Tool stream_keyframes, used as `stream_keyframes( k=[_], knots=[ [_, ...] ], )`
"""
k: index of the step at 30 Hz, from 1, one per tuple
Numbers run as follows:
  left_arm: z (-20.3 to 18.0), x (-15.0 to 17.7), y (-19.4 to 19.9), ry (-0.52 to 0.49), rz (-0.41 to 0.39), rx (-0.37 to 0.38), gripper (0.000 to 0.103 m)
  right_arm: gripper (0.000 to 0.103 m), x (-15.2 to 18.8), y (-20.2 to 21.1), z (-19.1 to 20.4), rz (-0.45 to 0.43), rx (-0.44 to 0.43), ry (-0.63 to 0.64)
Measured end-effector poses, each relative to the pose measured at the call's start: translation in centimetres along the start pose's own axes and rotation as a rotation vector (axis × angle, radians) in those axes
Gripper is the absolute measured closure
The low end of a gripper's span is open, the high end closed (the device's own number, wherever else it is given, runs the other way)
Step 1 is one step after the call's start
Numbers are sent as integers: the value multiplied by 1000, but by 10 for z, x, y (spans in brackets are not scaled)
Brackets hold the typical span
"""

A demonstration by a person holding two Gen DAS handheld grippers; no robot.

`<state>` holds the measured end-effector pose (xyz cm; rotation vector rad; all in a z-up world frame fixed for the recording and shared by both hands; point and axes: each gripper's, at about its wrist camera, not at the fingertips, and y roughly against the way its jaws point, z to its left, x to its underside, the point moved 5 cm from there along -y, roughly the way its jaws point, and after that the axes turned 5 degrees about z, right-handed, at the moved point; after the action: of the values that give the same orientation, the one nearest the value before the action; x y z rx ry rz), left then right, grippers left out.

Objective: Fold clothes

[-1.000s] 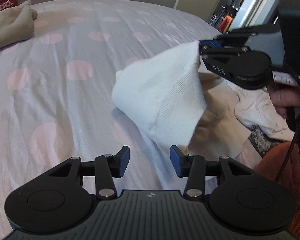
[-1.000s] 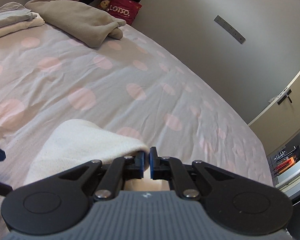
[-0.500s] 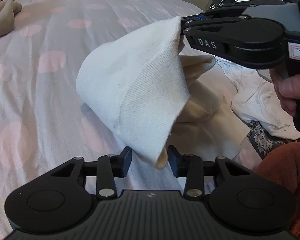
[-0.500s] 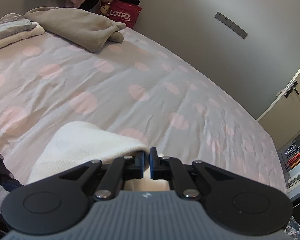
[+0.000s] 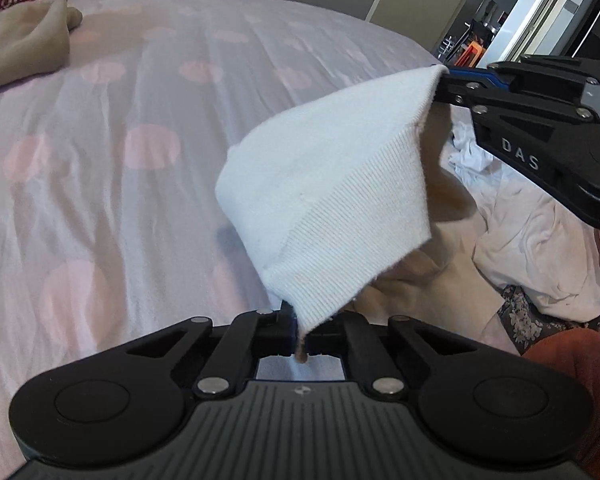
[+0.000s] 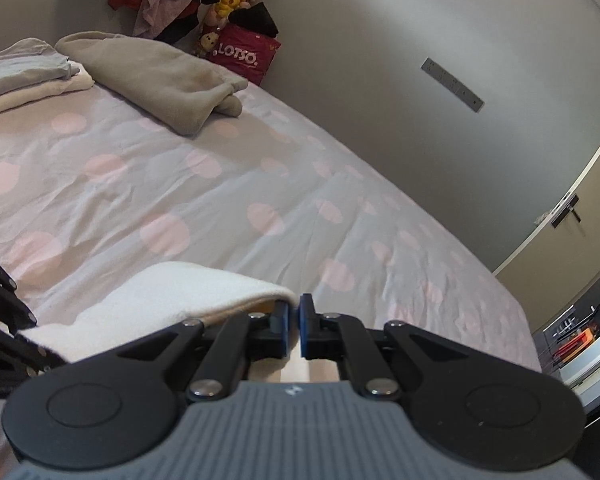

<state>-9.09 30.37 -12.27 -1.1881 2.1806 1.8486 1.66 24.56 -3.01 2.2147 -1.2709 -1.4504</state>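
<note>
A white ribbed knit garment [image 5: 324, 196] hangs in the air above the bed, stretched between both grippers. My left gripper [image 5: 302, 340] is shut on its lower corner. My right gripper [image 5: 444, 80] is shut on its upper corner, at the right of the left wrist view. In the right wrist view the right gripper [image 6: 294, 326] pinches the cloth's edge, and the white garment [image 6: 168, 296] spreads to the left below it. A tan lining shows inside the fold.
The bed [image 5: 120, 160] has a lilac sheet with pink dots. A pile of white and beige clothes [image 5: 532, 240] lies at the right. A folded grey blanket [image 6: 152, 76] and stacked clothes [image 6: 24, 76] lie at the far end. A doorway [image 5: 540, 20] is beyond.
My left gripper has closed on the garment's lower corner; a second ago it was open beneath it. The right gripper kept its hold and lifted the cloth, now stretched between both.
</note>
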Motion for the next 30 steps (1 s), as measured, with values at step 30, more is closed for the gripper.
stream_keyframes(
  k=[30],
  knots=[
    [28,-53,105,-140,-179,-113,102,97,-1,51,1,12,-130,-203]
  ],
)
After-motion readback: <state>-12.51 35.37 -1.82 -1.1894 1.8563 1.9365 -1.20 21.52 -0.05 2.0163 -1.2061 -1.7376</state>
